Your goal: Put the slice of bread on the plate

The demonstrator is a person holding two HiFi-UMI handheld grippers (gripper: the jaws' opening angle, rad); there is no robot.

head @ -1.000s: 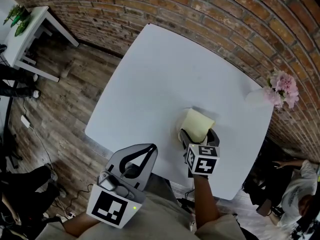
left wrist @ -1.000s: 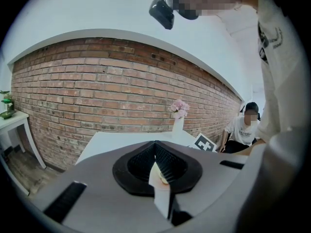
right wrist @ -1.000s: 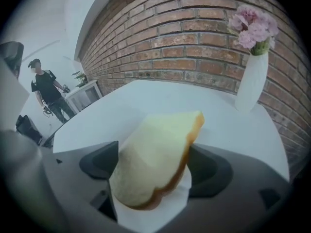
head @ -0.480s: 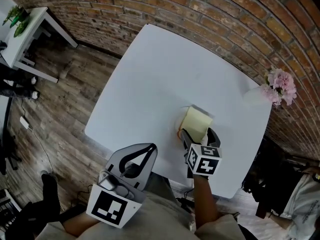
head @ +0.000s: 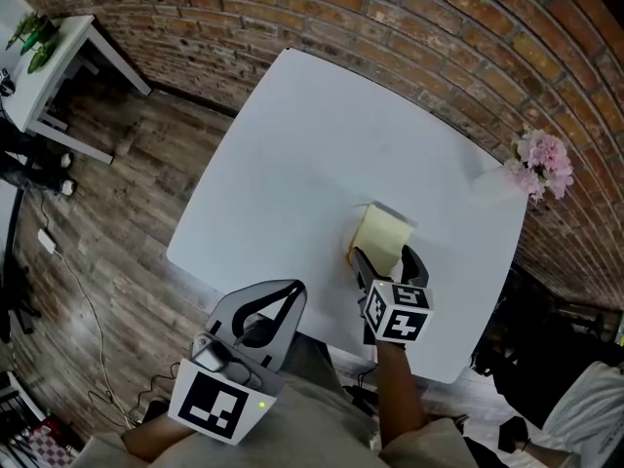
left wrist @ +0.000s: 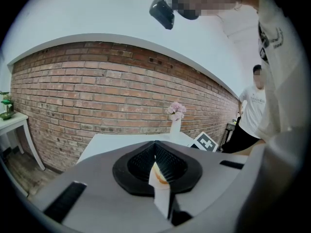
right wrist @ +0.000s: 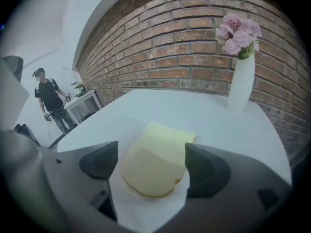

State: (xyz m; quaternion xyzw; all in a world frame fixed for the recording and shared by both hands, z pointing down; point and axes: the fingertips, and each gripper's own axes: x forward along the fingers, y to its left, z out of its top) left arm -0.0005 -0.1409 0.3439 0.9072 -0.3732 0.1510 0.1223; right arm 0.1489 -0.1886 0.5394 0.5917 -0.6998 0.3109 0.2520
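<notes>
A pale slice of bread [head: 380, 237] with a yellow square slice on top lies on the white table [head: 322, 135] near its front right edge. I cannot make out a plate under it. My right gripper [head: 387, 256] stands open, one jaw on each side of the bread [right wrist: 150, 171], with small gaps showing at both pads. The yellow slice [right wrist: 167, 137] juts out beyond the bread's far edge. Held low by the person's body, off the table's front edge, my left gripper [head: 292, 289] is shut and empty. In the left gripper view its jaws [left wrist: 156, 152] meet at the middle.
A white vase of pink flowers [head: 536, 169] stands at the table's right corner, seen close in the right gripper view [right wrist: 241, 76]. A brick wall runs behind. A small white side table [head: 49, 66] stands at the far left. People stand around the room [right wrist: 48, 101].
Both grippers and the bread stay almost where they were. People at the picture's lower left and right edges have moved away.
</notes>
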